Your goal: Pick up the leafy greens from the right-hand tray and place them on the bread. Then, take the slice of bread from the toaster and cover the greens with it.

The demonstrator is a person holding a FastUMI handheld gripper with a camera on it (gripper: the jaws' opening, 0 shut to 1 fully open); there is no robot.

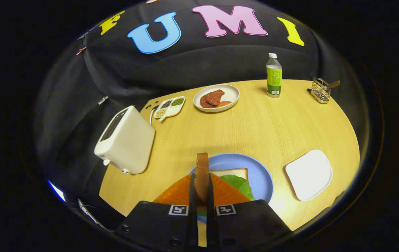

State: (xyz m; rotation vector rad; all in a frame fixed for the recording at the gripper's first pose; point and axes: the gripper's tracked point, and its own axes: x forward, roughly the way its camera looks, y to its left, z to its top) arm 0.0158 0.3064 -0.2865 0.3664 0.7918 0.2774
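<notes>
1. Pinching a toast slice (202,175) on edge, the fingers (201,190) press on its two flat faces from either side; the slice stands upright between them, its long axis running straight ahead along the fingers.
2. Below and just beyond the fingertips lies the blue plate (260,175), and on it the bread (232,172) with the greens (238,184) resting on top. The greens are already off the white tray (308,174), which sits bare on the worktop (276,126) to the right of the plate.
3. Judged from this, the first half of the task is done and the covering step is in hand: the slice hangs over the plate's left part, with the greens slightly to its right and a little ahead.
4. The move turns on one relation: the slice is vertical while the bread lies flat, so it would need tipping onto its face and shifting rightward to cover the greens squarely.
5. The toaster (126,140) stands well apart on the left. Whether its slot is empty cannot be told.
</notes>
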